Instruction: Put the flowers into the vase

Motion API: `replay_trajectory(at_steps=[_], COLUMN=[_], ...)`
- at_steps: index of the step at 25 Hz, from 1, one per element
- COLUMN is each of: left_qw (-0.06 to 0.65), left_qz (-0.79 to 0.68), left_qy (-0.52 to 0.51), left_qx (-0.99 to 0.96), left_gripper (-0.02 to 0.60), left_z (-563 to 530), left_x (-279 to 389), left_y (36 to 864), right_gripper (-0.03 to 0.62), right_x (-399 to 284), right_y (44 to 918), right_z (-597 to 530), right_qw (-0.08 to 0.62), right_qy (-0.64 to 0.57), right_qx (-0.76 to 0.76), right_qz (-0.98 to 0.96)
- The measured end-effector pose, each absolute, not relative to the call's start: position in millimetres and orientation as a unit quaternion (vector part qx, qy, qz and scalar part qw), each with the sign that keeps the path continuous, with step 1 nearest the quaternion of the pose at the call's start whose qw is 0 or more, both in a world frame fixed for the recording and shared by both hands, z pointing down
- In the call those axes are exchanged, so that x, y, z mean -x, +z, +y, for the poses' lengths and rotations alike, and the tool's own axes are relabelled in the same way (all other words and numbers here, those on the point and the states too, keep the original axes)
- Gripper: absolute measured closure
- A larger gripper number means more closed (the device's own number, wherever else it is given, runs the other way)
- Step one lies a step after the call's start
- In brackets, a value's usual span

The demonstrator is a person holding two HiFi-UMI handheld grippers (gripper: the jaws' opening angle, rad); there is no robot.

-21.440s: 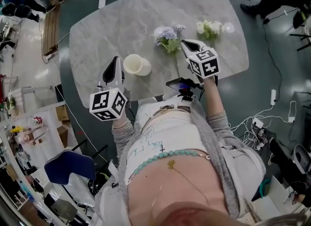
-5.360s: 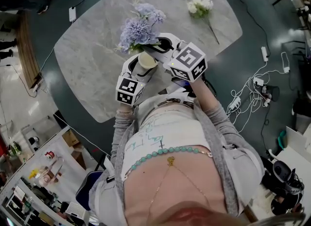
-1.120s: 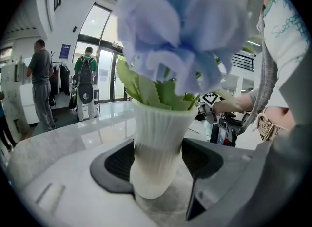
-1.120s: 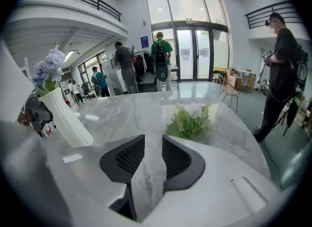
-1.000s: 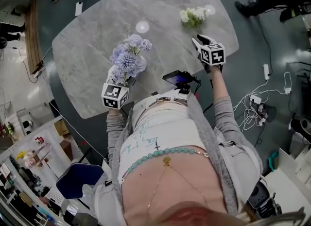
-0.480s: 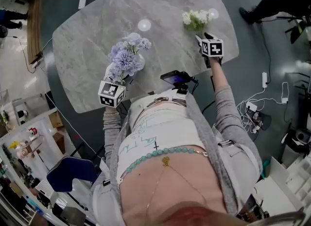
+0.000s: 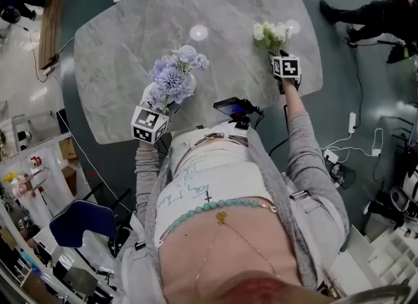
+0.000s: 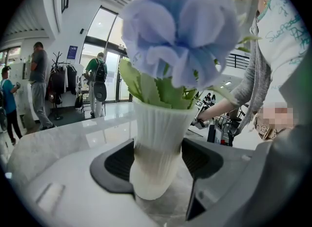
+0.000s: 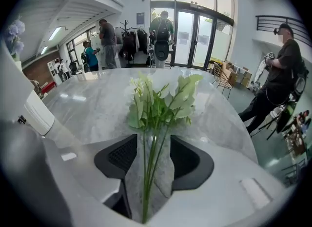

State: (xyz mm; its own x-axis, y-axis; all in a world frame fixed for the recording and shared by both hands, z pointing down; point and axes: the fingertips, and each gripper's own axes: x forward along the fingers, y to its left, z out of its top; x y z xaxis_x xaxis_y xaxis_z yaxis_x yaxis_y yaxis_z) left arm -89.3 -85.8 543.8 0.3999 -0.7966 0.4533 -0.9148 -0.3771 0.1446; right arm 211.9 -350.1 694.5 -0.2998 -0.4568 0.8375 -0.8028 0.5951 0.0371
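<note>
We've got a grey marble table (image 7: 130, 48), a dark device (image 7: 235, 107) at its near edge, white cables (image 7: 336, 165) on the floor, a blue chair (image 7: 75, 221), and people (image 9: 162, 28) by glass doors (image 9: 195, 30).

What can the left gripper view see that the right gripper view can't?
Only the left gripper view shows the white vase, held by the left gripper, with green leaves at its mouth. Only the right gripper view shows the white flowers lying flat, their stems between the right gripper's open jaws, not pinched. Both show the marble table, glass doors and people standing far back.
</note>
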Motion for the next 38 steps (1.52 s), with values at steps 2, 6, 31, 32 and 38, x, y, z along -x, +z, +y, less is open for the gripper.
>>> replay_trajectory(at_steps=[2,6,31,32,38], left_qw=[0.190,0.193,0.197,0.196,0.196], left_qz=[-0.526,-0.526,-0.529,-0.529,-0.528], left_qy=[0.155,0.156,0.154,0.154,0.154], left_qx=[-0.814,-0.813,-0.811,-0.811,-0.812], left_gripper=[0.268,0.268,0.268,0.268,0.268], left_z=[-85.6,-86.9,-87.8,-88.0,-85.2], left_x=[90.4,88.1,89.7,89.6,90.0], left_y=[544.7,546.8,546.4,546.6,547.5], right_gripper=[0.356,0.367,0.543,0.543,0.549], right_x=[-210.0,-207.7,-184.4,-182.8,-169.5], right_y=[699.9,708.5,716.7,715.5,703.5], right_z=[-354.3,-359.7,-353.6,-352.9,-346.8], right_qw=[0.440,0.455,0.453,0.449,0.428], right_qy=[0.201,0.198,0.247,0.245,0.236], right_qx=[-0.400,-0.387,-0.391,-0.392,-0.389], right_qz=[-0.778,-0.777,-0.762,-0.764,-0.781])
